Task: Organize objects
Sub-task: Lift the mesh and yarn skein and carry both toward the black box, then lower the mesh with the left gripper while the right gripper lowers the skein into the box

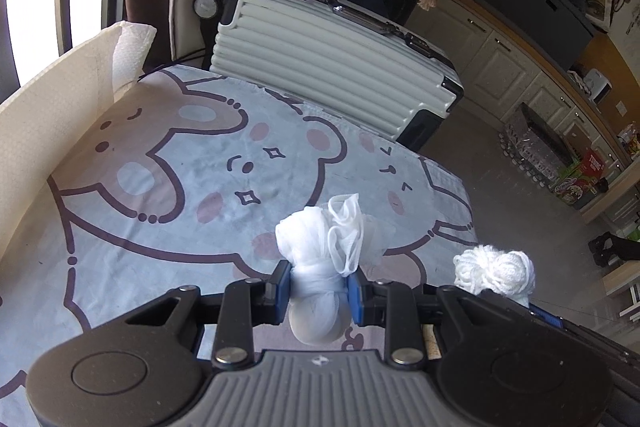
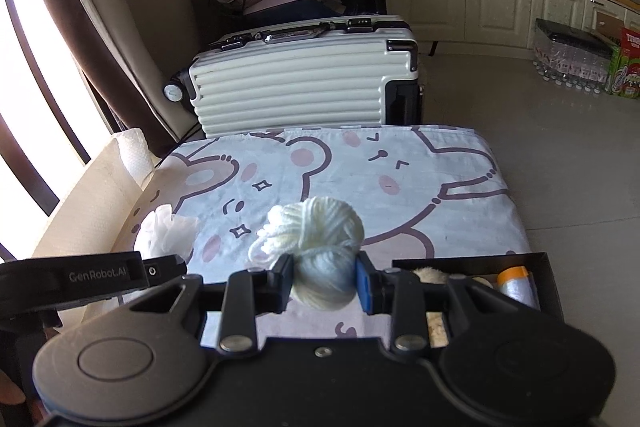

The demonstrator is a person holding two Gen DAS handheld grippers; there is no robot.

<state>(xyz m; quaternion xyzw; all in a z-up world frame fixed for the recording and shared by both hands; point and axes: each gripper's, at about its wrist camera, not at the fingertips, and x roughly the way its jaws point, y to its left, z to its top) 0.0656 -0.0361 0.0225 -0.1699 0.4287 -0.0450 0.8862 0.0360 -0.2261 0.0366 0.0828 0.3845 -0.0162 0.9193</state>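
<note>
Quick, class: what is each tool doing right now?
Left tool: shut on the white mesh bundle.
Right tool: shut on the cream yarn ball.

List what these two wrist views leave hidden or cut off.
- Black box, right wrist view: the right gripper covers most of its contents; only an orange-topped item shows.
- Yarn ball, left wrist view: its lower half is hidden behind gripper hardware.
- Mesh bundle, right wrist view: the left gripper's body hides its lower part.
- Beige bag, left wrist view: cut off by the left edge; its inside is unseen.
</note>
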